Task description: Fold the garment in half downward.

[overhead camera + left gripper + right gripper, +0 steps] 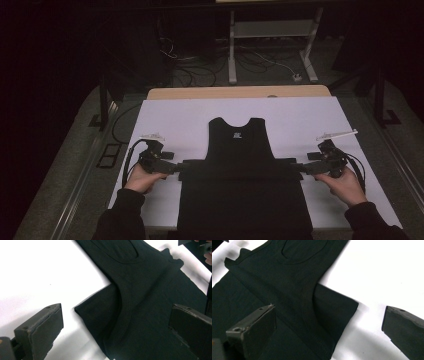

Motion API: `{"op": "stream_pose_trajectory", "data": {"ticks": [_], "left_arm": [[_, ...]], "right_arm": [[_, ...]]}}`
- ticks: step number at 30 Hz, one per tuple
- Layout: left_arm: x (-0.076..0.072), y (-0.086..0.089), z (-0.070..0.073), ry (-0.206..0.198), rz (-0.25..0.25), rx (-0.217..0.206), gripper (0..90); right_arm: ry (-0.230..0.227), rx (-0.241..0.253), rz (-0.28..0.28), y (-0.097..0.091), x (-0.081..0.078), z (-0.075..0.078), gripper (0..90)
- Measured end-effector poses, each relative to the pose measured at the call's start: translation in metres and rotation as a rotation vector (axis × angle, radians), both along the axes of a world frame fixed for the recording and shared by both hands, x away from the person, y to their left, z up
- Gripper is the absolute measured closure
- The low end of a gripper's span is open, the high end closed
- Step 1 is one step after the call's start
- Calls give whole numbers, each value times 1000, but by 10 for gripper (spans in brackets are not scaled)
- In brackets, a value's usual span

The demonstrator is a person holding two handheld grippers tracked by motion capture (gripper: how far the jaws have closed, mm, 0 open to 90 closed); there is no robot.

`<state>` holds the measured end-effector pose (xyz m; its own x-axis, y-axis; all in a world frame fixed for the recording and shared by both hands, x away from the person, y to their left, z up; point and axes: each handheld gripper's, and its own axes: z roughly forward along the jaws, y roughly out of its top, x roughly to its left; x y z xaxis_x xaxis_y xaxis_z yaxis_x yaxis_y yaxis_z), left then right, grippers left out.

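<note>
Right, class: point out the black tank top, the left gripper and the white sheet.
black tank top (240, 150), high view, chest panel.
left gripper (115, 332), left gripper view, midway between its open jaws.
white sheet (175, 120), high view, bare part.

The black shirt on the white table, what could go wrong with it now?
The black shirt hangs over the near edge of the white table, so it might slide off. Both the left gripper and the right gripper are open beside its folded corners, so the fold could spring back.
</note>
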<state>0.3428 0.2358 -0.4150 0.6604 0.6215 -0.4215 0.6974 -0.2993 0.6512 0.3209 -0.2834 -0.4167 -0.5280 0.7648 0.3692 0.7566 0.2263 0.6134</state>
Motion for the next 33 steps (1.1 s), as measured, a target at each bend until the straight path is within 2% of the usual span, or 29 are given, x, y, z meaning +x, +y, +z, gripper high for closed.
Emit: {"op": "stream_pose_trajectory", "data": {"ticks": [4, 12, 17, 27, 30, 33], "left_arm": [[1, 0, 1, -6, -1, 21, 0], [11, -5, 21, -35, 2, 32, 0], [16, -7, 29, -41, -4, 35, 0], [25, -8, 36, -45, -1, 60, 0], [27, -7, 37, -70, -10, 91, 0], [29, -7, 38, -68, -18, 96, 0]], "right_arm": [[-19, -9, -5, 0, 4, 2, 0], [-31, -1, -15, -3, 11, 6, 0], [-31, 1, -11, -4, 14, 10, 0], [-50, -4, -8, -5, 22, 25, 0], [-50, -3, -9, -5, 25, 28, 0], [-51, -9, -5, -4, 28, 30, 0]]}}
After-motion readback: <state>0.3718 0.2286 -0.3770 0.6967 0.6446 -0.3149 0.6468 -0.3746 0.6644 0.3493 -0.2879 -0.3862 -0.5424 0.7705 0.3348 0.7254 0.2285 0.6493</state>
